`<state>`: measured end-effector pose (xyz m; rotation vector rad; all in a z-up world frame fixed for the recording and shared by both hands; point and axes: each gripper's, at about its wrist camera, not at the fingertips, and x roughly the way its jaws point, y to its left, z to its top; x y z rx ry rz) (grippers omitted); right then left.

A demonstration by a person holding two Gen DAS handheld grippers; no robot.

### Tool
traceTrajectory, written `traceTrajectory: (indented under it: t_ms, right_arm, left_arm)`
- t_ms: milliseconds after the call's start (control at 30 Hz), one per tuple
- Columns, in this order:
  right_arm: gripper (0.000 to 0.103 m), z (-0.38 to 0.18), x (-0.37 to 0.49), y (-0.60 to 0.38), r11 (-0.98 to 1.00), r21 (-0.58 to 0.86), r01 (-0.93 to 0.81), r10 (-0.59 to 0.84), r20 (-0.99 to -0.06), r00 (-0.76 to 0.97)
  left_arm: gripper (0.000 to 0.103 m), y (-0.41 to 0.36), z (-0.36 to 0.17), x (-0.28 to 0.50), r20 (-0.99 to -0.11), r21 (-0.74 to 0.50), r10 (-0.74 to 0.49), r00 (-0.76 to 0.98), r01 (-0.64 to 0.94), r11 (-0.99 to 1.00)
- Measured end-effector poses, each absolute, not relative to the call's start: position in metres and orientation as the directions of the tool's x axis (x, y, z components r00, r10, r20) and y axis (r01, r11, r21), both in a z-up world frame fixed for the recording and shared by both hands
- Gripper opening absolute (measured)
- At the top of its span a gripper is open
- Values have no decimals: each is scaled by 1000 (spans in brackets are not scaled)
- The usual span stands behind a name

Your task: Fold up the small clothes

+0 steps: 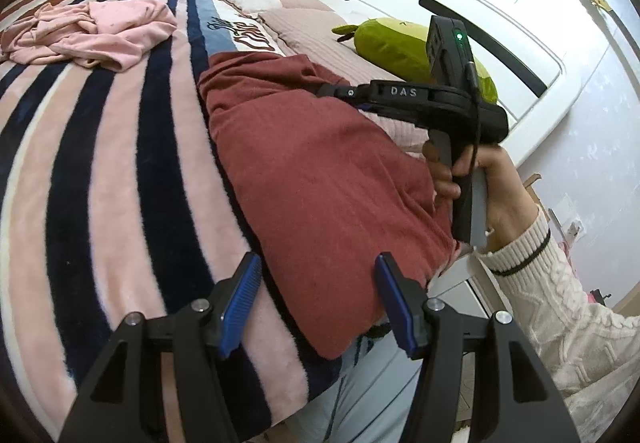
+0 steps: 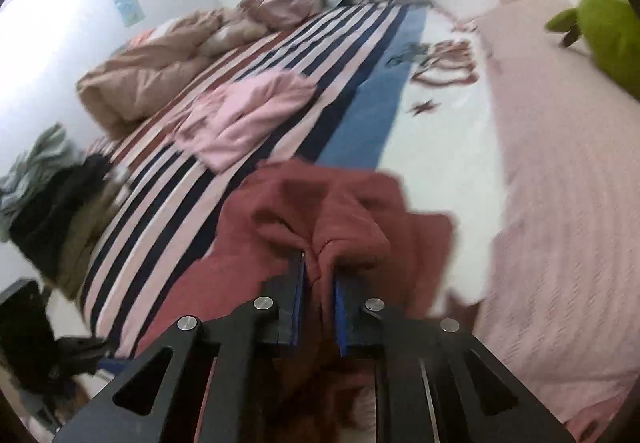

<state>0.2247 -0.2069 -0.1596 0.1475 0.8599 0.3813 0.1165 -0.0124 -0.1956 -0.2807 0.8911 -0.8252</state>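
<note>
My right hand-held gripper (image 2: 319, 275) grasps the soft, limp red garment (image 2: 340, 203) by its edge near the bed's (image 2: 560, 203) side, while my left hand-held gripper (image 1: 316, 295) is released.

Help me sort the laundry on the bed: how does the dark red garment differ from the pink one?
The dark red garment lies at the near edge of the striped blanket, while the pink garment sits farther back on it. The red one is pinched and bunched up by the right gripper; the pink one lies crumpled and untouched. The red one looks larger, though it is nearer the cameras. Neither is folded yet.
</note>
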Motion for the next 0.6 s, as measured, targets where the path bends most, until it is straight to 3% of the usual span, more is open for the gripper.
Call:
traceTrajectory:
  t_ms: [333,367,467,600]
  right_arm:
    - [5,-163,231,-232,964,186,-188,263,-746,612]
    - [7,-160,226,-231,967,171,-190,253,-744,618]
    - [30,-140,200,-233,970,151,-189,239,-715,657]
    - [33,-127,155,-232,918,257,-303,395,-670,629]
  left_arm:
    - [54,-22,-202,116,-596,-538,-744,303,537,649]
    - [54,-21,-201,116,-591,-543,-747,303,536,647]
    - [57,-14,-195,116,-565,-559,-766,306,540,629]
    - [57,-8,-192,122,-556,-565,-765,323,528,634]
